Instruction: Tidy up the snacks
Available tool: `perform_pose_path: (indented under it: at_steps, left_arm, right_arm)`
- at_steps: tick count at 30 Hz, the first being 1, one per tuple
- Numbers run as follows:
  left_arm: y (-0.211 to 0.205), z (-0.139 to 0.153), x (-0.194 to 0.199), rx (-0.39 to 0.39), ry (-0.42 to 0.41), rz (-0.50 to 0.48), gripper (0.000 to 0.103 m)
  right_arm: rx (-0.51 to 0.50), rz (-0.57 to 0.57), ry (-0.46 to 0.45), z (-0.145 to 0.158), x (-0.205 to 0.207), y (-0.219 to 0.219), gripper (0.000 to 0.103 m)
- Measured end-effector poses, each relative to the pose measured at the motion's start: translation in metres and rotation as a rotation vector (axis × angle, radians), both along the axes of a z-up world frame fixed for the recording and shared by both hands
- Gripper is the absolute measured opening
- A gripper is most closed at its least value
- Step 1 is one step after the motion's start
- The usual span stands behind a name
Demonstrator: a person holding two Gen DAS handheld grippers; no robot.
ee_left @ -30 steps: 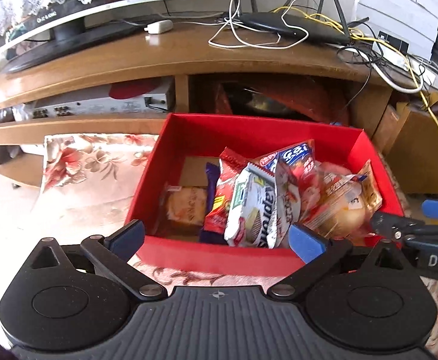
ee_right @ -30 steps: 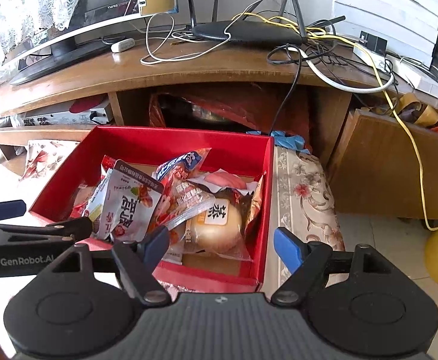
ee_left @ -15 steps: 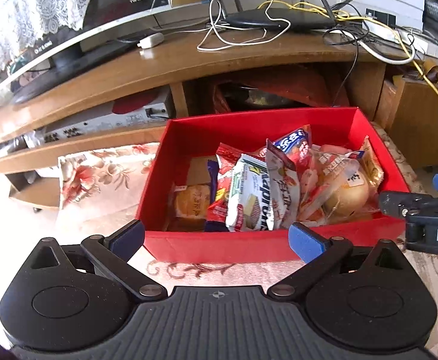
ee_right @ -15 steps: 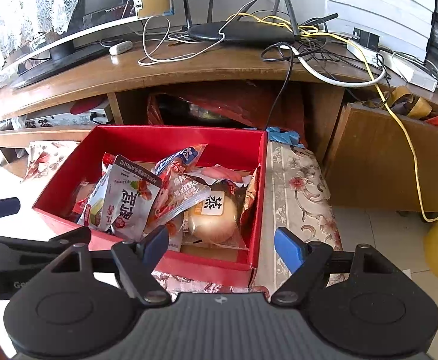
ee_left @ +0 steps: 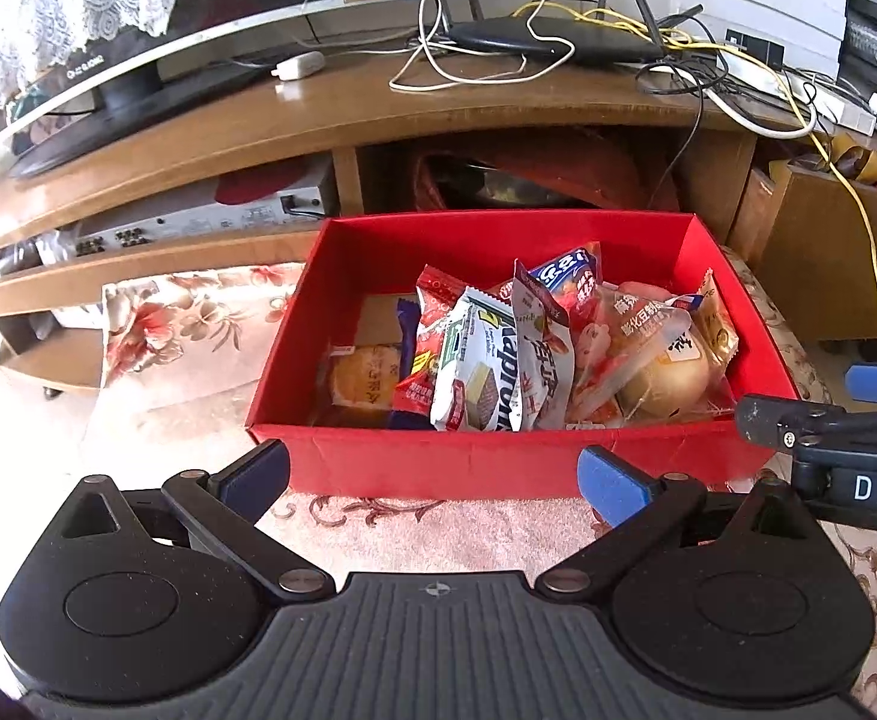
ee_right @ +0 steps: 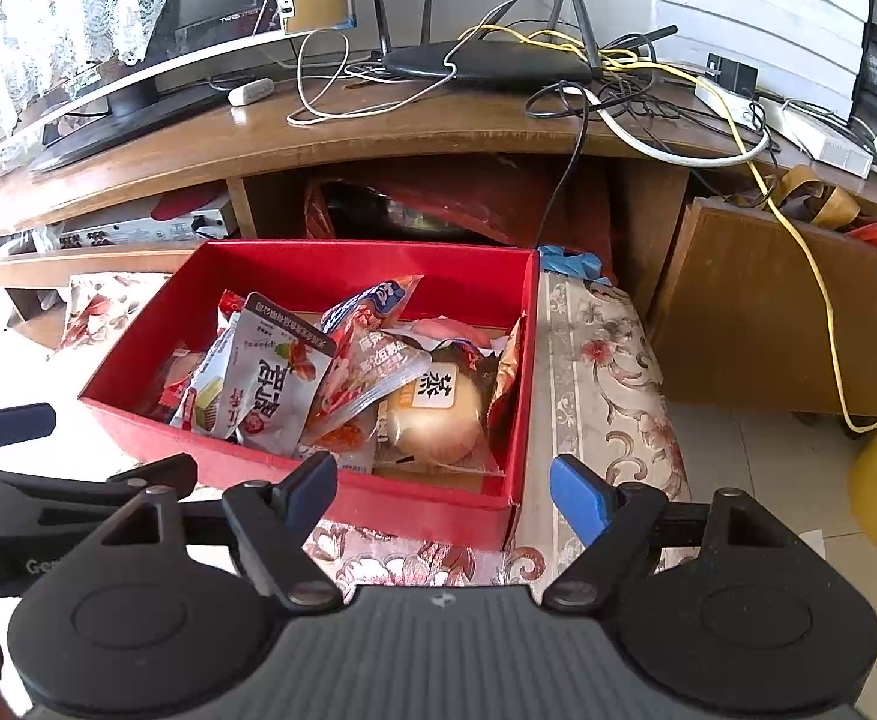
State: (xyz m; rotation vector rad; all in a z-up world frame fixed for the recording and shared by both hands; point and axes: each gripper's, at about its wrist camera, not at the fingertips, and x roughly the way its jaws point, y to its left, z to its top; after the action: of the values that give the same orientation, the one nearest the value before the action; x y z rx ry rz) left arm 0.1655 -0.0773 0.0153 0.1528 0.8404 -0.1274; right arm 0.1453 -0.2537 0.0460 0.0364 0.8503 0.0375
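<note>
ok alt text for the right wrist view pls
An open red cardboard box packed with wrapped snacks, a round bun in clear plastic nearest, sits on a floral cloth. The open right gripper hovers before it, below a cluttered wooden tv stand.

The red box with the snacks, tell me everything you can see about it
The red box is an open, lidless rectangular tray, apparently cardboard, red inside and out with straight low walls. It sits flat on a floral cloth in front of a wooden TV stand. Snack packets are heaped toward its right half; its left rear floor shows bare brown. The near right corner seam gapes slightly. Neither gripper touches it.
</note>
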Motion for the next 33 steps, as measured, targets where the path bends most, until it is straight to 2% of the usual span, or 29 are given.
perform_pose_path:
  at_steps: [29,32,33]
  left_arm:
    - [0.023,-0.001,-0.054,-0.086,0.036,0.041,0.103]
    - [0.021,-0.002,-0.060,-0.131,0.062,-0.008,0.103]
    - [0.019,-0.002,-0.064,-0.122,0.058,-0.015,0.103]
  right_arm:
    - [0.026,0.050,-0.025,0.010,-0.053,0.013,0.078]
    - [0.035,0.077,-0.024,0.010,-0.057,0.019,0.081]
    - [0.035,0.078,-0.029,0.011,-0.059,0.021,0.081]
